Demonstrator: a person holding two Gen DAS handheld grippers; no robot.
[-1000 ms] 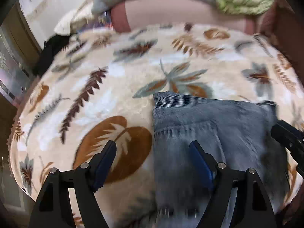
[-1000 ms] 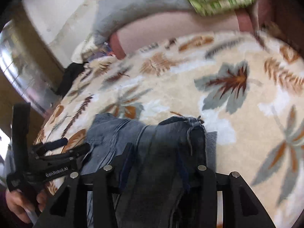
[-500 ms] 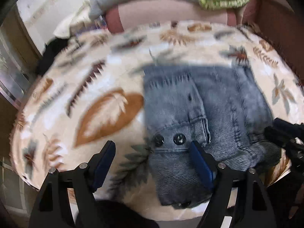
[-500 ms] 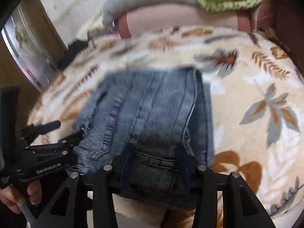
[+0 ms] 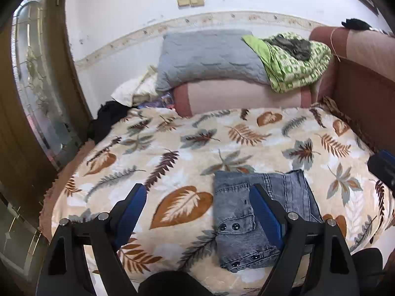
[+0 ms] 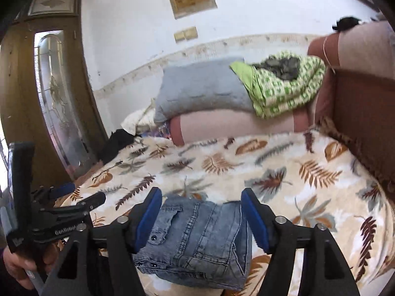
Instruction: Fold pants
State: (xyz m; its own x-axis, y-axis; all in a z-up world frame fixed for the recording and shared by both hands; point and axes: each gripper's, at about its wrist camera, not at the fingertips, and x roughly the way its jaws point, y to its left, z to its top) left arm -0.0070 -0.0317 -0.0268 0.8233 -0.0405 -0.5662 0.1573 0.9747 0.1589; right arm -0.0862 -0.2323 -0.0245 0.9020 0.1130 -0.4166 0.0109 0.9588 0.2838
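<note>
On the leaf-print blanket (image 5: 187, 148), near its front edge, the grey-blue denim pants (image 5: 246, 224) lie folded into a compact rectangle, snap buttons and stitched seams facing up. Left gripper (image 5: 197, 207) and right gripper (image 6: 201, 218) both hover spread wide, holding nothing.

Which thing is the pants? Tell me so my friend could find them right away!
Look at the big leaf-print blanket covering the bed. Near its front edge lie the pants, folded into a small square bundle. They are the only blue-grey denim thing there, with dark snap buttons, unlike the grey pillow and green patterned cloth at the back.
</note>
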